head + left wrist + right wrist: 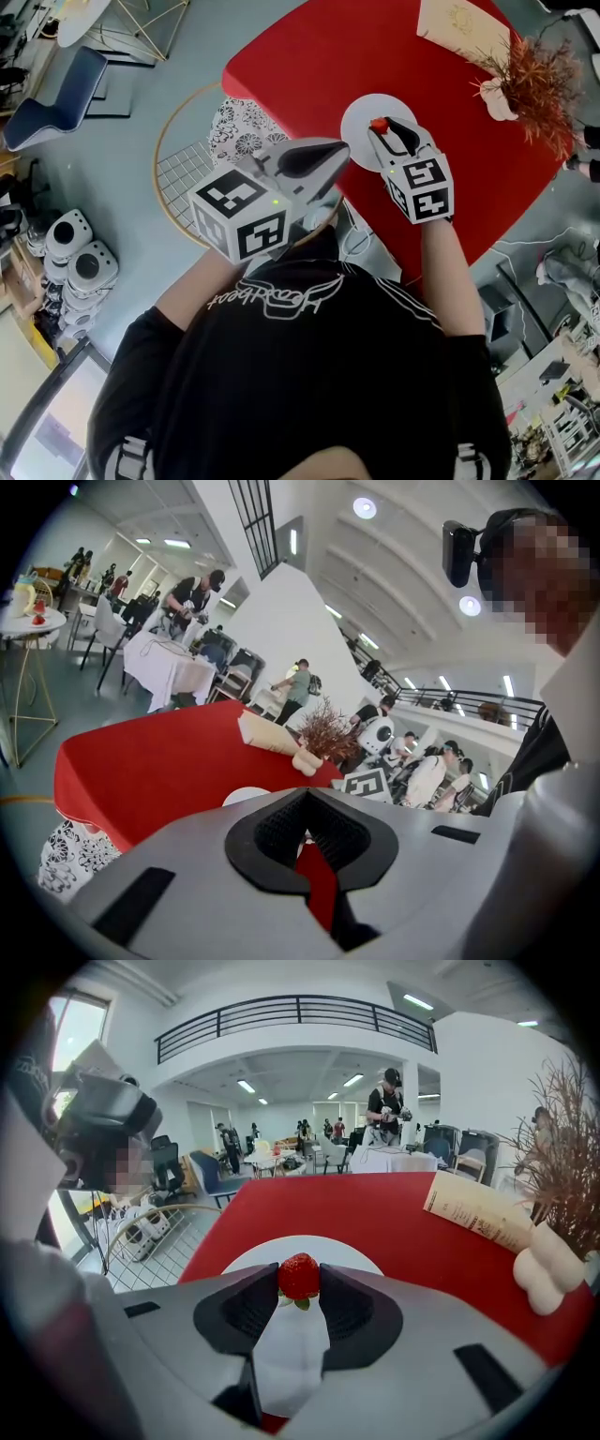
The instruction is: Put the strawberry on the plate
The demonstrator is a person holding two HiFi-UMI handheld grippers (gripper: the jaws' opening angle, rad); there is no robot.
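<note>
A red strawberry [299, 1276] is pinched between the tips of my right gripper [299, 1283], which is shut on it just above the white plate [349, 1252]. From the head view, the strawberry [379, 124] and the right gripper [382, 133] hang over the near half of the plate [361, 112] on the red table [309, 66]. My left gripper [343, 148] is held off the table's near-left edge, apart from the plate, its jaws together and empty. In the left gripper view the left gripper [305, 795] faces the table, and only an edge of the plate [242, 797] shows.
A dried reddish plant in a white vase [525, 80] and a beige booklet [459, 23] sit at the table's far right, also seen as the vase [548, 1274] and booklet [478, 1208]. A round wire stand [187, 173] is on the floor left of the table. People and tables fill the background.
</note>
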